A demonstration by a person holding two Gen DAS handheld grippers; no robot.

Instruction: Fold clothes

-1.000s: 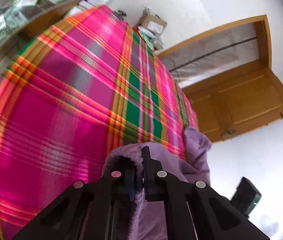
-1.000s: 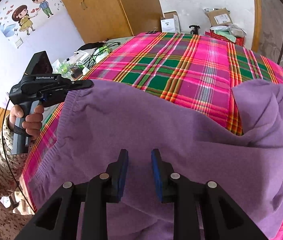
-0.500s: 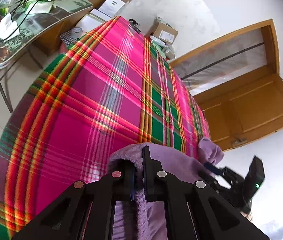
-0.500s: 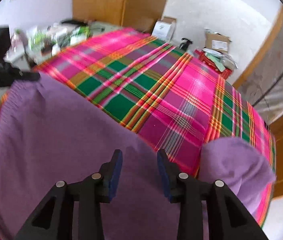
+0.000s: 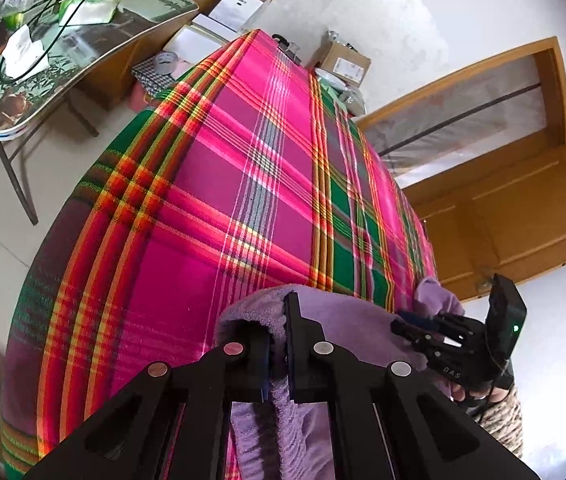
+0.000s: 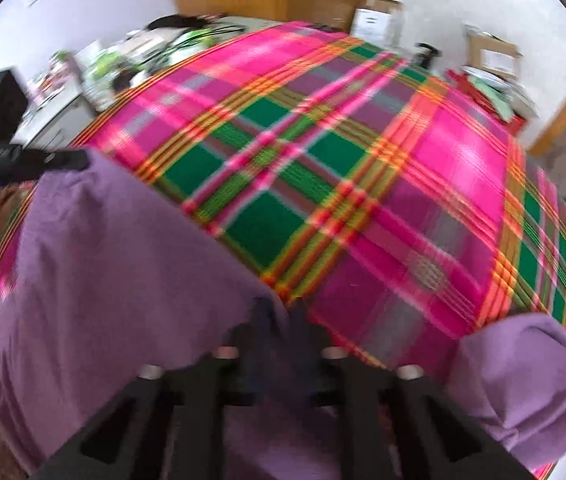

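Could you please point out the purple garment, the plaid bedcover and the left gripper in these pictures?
purple garment (image 6: 115, 264): right wrist view, on its broad flat panel.
plaid bedcover (image 5: 219, 184): left wrist view, on a bare pink square.
left gripper (image 5: 279, 360): left wrist view, between its fingertips, pinching purple fabric.

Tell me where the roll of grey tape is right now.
In the left wrist view, the roll of grey tape lies upper left on a checkered cloth, just beyond the plaid bedspread and beside the glass-topped table.
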